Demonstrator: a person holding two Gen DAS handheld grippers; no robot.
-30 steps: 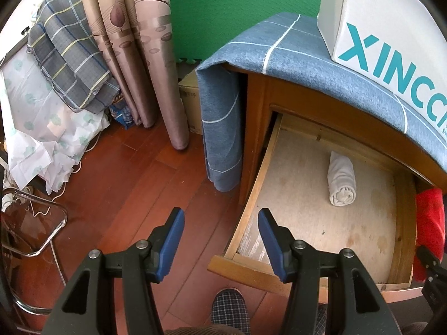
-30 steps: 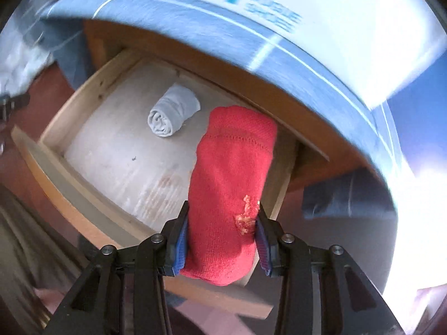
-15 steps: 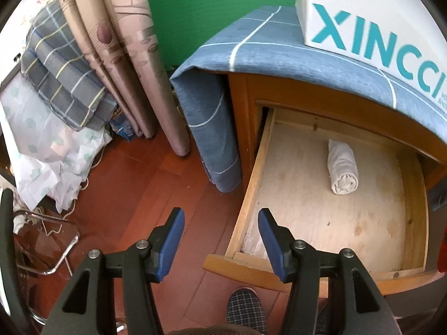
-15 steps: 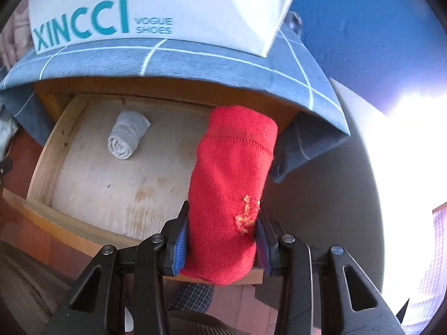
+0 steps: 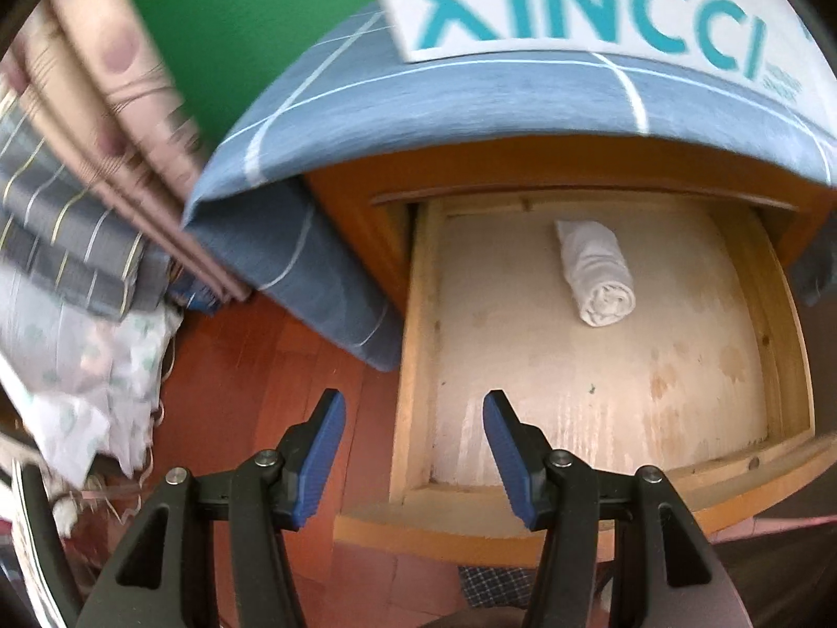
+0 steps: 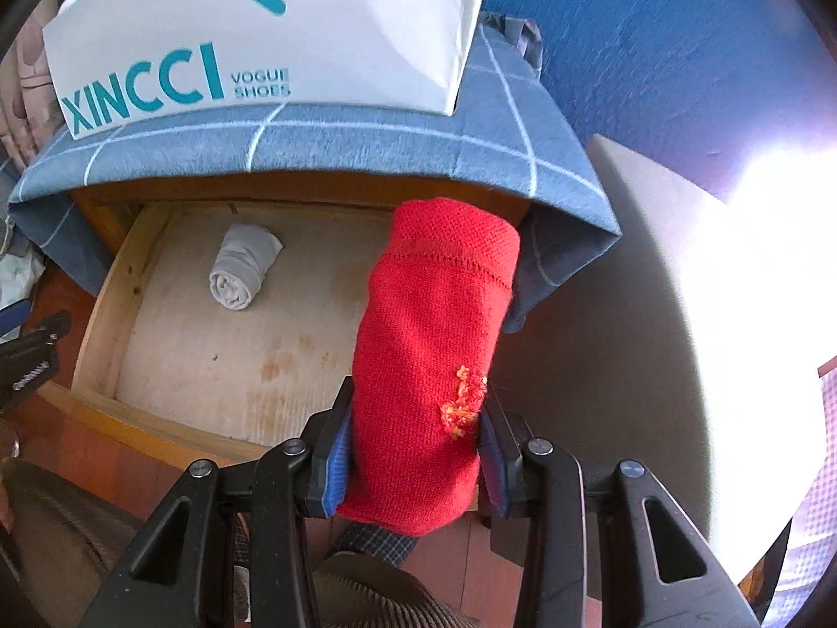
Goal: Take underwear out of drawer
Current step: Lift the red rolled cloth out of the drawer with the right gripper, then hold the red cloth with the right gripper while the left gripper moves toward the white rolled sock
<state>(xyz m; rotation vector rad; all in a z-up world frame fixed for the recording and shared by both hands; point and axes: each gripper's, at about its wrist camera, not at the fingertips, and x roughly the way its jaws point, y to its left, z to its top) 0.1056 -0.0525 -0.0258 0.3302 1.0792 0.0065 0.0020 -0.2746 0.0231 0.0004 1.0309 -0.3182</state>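
Left to right: the left gripper [image 5: 413, 450] hangs open and empty over the front left corner of the pulled-out wooden drawer [image 5: 418, 345], one blue pad above the red-brown floor [image 5: 251, 366], the other above the drawer bottom. A white rolled underwear [image 5: 596, 272] lies on the drawer bottom toward the back, well apart from that gripper, its long axis running front to back with the spiral end facing the drawer front. The right gripper [image 6: 416, 445] is clamped on a red rolled underwear [image 6: 429, 366], held clear above the right side of the drawer; the roll's long axis runs along the fingers, its far end pointing away from the camera, with a small orange embroidered mark beside the right pad. A blue checked cloth [image 6: 324, 144] covers the cabinet top and bears a white box [image 6: 272, 31] printed "XINCCI VOGUE SHOES" in teal.
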